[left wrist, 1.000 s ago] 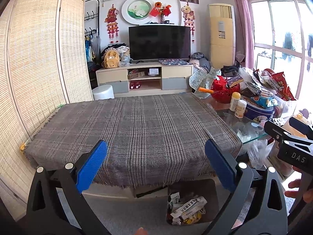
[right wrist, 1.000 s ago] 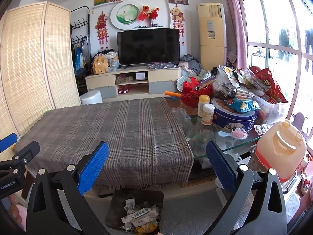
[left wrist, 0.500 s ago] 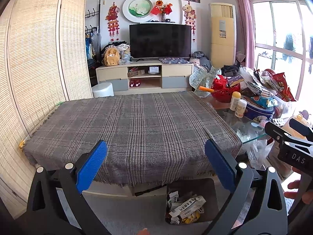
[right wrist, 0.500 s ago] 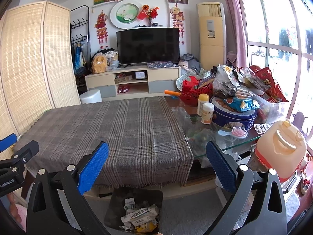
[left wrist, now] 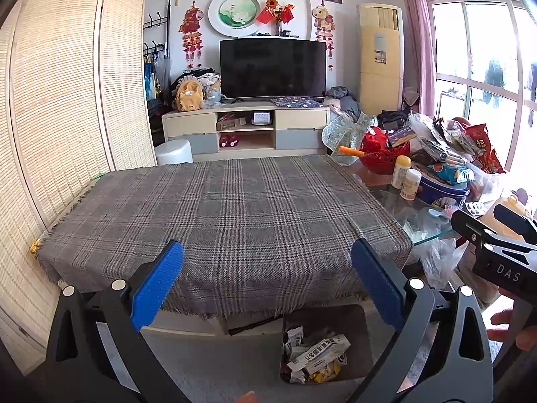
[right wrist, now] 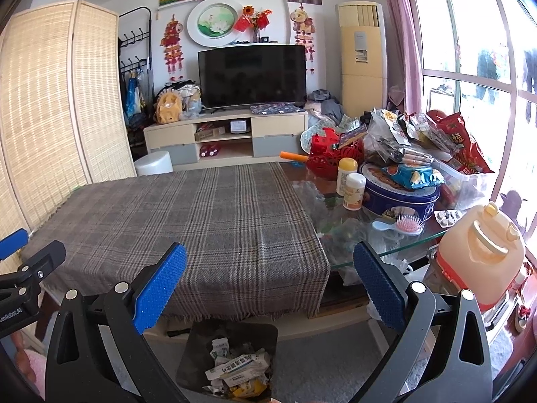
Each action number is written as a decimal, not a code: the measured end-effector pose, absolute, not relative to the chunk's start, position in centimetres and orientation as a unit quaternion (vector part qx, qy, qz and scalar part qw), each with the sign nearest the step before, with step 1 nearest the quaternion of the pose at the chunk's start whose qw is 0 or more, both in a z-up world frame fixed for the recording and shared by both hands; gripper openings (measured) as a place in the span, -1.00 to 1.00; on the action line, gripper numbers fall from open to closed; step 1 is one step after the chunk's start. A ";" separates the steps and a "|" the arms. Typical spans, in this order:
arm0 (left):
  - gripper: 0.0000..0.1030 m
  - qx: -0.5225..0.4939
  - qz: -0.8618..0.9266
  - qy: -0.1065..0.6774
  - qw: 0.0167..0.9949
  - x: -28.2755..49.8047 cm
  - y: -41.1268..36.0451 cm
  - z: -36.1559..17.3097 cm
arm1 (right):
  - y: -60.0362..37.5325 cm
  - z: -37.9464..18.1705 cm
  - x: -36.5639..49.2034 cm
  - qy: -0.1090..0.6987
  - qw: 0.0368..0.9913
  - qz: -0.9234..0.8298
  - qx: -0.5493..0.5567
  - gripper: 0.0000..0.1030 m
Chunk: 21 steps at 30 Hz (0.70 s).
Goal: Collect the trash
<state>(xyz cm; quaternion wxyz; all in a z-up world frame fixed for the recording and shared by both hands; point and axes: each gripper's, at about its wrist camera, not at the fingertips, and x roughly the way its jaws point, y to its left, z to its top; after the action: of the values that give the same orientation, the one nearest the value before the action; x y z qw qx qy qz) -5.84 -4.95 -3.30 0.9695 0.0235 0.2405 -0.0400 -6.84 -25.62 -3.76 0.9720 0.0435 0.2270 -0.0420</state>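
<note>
- Left wrist view: looks forward from table's near edge, over plaid cloth (left wrist: pixel 228 215) toward television (left wrist: pixel 272 69).
- Right wrist view: same facing, set further right.
- Shared: cloth, television, bin (right wrist: pixel 231 359).

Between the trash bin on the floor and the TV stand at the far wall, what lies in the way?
The table under its grey plaid cloth fills that stretch between the trash bin and the TV stand. Nothing rests on the cloth; both wrist views show this.

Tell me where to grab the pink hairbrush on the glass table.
Take the pink-bristled hairbrush with pale blue handle by that handle, which points left, clear of the round blue tin. Come from above; it seems to lie flat on the glass tabletop.
</note>
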 end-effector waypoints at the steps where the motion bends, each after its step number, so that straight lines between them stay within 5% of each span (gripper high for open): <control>1: 0.84 0.025 -0.039 0.240 0.970 -5.8 -5.0 -3.3 | -25.6 -3.7 -6.8 0.227 0.972 -0.043 0.043 0.94; 21: 0.84 0.019 -0.038 0.253 0.966 -5.7 -5.1 -3.2 | -25.5 -3.8 -6.7 0.224 0.973 -0.039 0.042 0.94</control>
<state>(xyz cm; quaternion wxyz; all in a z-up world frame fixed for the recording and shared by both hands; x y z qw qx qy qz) -5.65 -5.06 -3.25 0.9664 0.0191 0.2533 -0.0384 -6.69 -25.54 -3.83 0.9728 0.0424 0.2242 -0.0391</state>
